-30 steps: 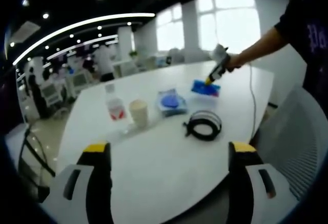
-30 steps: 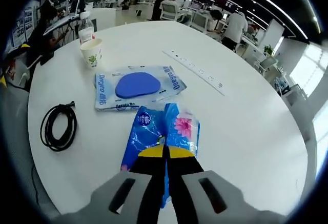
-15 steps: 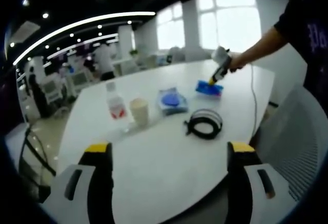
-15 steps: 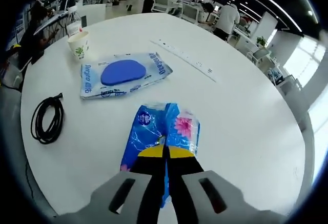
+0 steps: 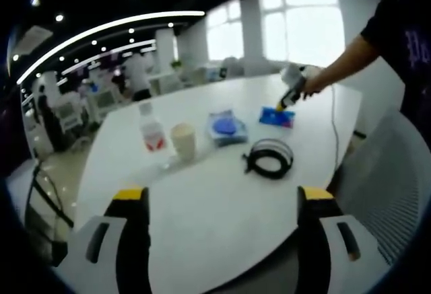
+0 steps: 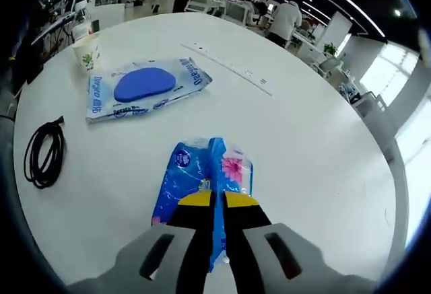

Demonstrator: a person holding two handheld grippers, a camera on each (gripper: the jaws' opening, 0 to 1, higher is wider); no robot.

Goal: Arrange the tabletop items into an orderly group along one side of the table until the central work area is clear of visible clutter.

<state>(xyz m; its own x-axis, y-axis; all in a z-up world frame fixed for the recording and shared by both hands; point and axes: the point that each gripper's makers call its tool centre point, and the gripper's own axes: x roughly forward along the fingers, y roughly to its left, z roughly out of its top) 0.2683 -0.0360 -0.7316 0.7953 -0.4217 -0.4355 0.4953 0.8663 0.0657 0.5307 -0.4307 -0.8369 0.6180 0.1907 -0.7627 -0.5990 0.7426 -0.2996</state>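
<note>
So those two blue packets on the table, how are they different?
The tissue packet is pinched in the shut right gripper; the wipes packet lies free, farther off. The tissue packet shows a pink flower; the wipes packet has a blue oval and white lettered edges. Both are soft and rest on the white table.

**Tabletop count**

On the white round table (image 6: 316, 139) I count one blue tissue pack (image 6: 202, 179), one wet-wipes packet with a blue oval lid (image 6: 145, 85), one paper cup (image 6: 86, 50), one water bottle with a red label (image 5: 152, 131) and one coiled black cable (image 6: 44, 153). I also count one flush power strip (image 6: 225, 67) set in the tabletop. That makes five loose items.
</note>
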